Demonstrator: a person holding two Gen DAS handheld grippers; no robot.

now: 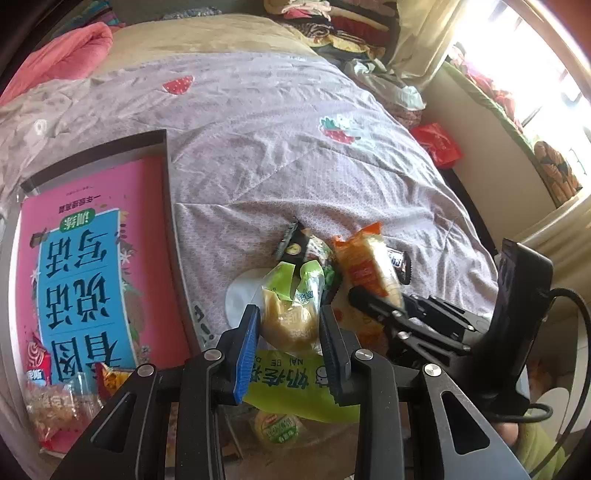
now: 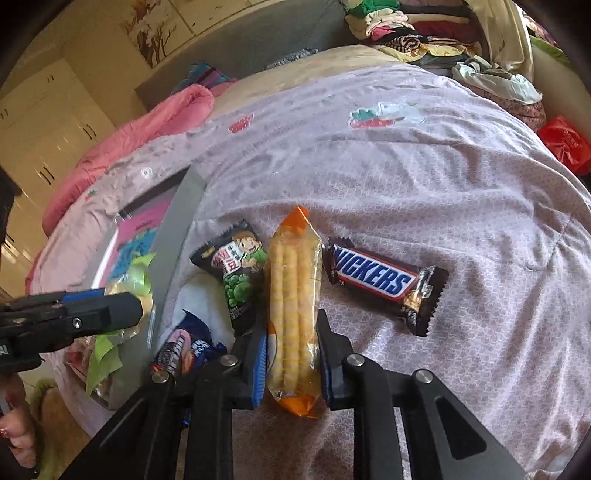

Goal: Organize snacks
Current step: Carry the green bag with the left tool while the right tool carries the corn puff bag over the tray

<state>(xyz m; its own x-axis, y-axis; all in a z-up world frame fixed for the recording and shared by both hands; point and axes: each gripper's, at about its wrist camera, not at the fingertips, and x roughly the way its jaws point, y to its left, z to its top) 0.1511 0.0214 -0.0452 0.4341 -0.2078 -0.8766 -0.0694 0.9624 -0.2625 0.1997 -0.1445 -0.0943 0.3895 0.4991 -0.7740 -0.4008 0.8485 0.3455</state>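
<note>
My left gripper (image 1: 290, 314) is shut on a pale bun in a green-and-clear wrapper (image 1: 288, 332), lifted above a green packet (image 1: 291, 384). In the right wrist view that gripper (image 2: 138, 308) shows at the left with the bun's green wrapper (image 2: 135, 273) in it. My right gripper (image 2: 291, 325) is shut on an orange pack of corn sticks (image 2: 291, 277) that lies lengthwise on the bedcover. A Snickers bar (image 2: 384, 282) lies just right of it, a black-and-green pea packet (image 2: 240, 269) just left. A blue packet (image 2: 188, 350) sits by the left finger.
A grey box (image 1: 168, 184) at the left holds a pink book (image 1: 92, 266) and several small snack packs (image 1: 55, 402) at its near end. The lilac bedcover (image 1: 277, 147) spreads beyond. Piled clothes (image 2: 413, 26) and a red bag (image 2: 565, 144) lie at the far right.
</note>
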